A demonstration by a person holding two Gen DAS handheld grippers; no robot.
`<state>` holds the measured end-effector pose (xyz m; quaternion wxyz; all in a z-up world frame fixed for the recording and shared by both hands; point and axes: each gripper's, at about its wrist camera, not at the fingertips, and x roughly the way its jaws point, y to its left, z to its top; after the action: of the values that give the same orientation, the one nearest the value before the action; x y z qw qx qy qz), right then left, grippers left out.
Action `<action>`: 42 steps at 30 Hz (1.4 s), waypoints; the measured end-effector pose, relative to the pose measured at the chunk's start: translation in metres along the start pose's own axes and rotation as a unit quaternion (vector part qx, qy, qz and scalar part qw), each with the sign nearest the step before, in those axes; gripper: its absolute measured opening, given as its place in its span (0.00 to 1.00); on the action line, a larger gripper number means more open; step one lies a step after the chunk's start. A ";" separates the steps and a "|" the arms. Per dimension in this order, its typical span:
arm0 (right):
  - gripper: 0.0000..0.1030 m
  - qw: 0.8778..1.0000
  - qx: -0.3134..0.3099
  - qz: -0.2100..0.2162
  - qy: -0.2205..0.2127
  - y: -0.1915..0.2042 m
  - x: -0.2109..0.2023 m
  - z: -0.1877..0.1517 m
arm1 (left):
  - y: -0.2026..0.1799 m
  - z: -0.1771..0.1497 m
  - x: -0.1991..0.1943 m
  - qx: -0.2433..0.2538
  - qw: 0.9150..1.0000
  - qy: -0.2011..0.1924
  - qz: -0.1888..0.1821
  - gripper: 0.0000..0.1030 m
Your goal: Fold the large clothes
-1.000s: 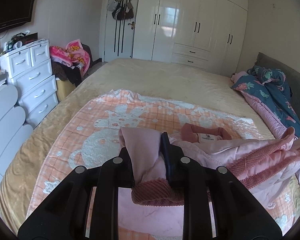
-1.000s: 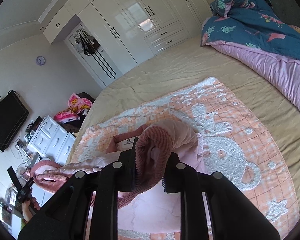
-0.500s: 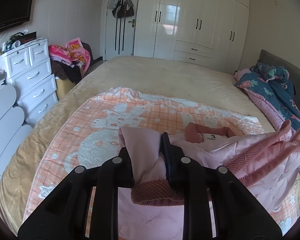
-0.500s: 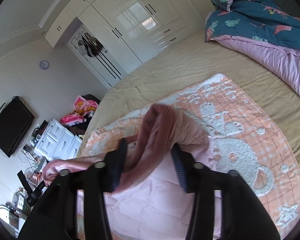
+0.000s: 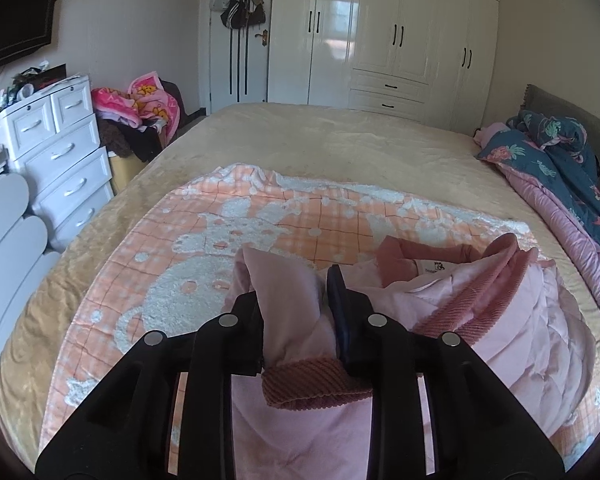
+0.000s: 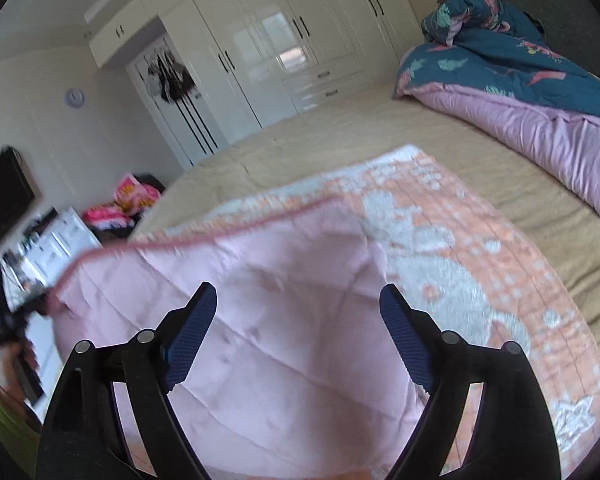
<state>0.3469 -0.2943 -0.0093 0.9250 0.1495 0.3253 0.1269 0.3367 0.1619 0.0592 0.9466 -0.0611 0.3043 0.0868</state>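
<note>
A wide bed (image 5: 340,140) under a beige cover carries an orange checked blanket (image 5: 260,224), with a white wardrobe (image 5: 400,36) on the far wall and a white drawer chest (image 5: 60,148) on the left. The left view shows the left gripper (image 5: 296,300) clenched on a sleeve of the pink jacket (image 5: 520,320), which lies on the blanket. The blurred right view alone shows the right gripper (image 6: 296,312) released, its 2 jaws having just been opening, spread wide above the quilted cloth.
</note>
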 end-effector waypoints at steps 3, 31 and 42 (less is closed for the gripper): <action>0.81 0.999 -0.022 -0.027 0.013 0.002 0.015 -0.022 | 0.000 -0.001 0.004 0.000 1.000 0.002 0.002 0.19; 0.90 0.996 -0.065 -0.035 0.043 -0.012 0.028 -0.026 | 0.061 -0.103 0.011 -0.056 0.994 0.074 -0.051 0.90; 0.21 0.997 -0.074 0.006 0.022 -0.005 0.043 -0.026 | 0.020 -0.111 0.034 -0.030 0.995 0.069 -0.066 0.23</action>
<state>0.3637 -0.2796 -0.0546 0.9253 0.0797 0.3345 0.1597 0.2970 0.1668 -0.0521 0.9249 -0.1155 0.3611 0.0291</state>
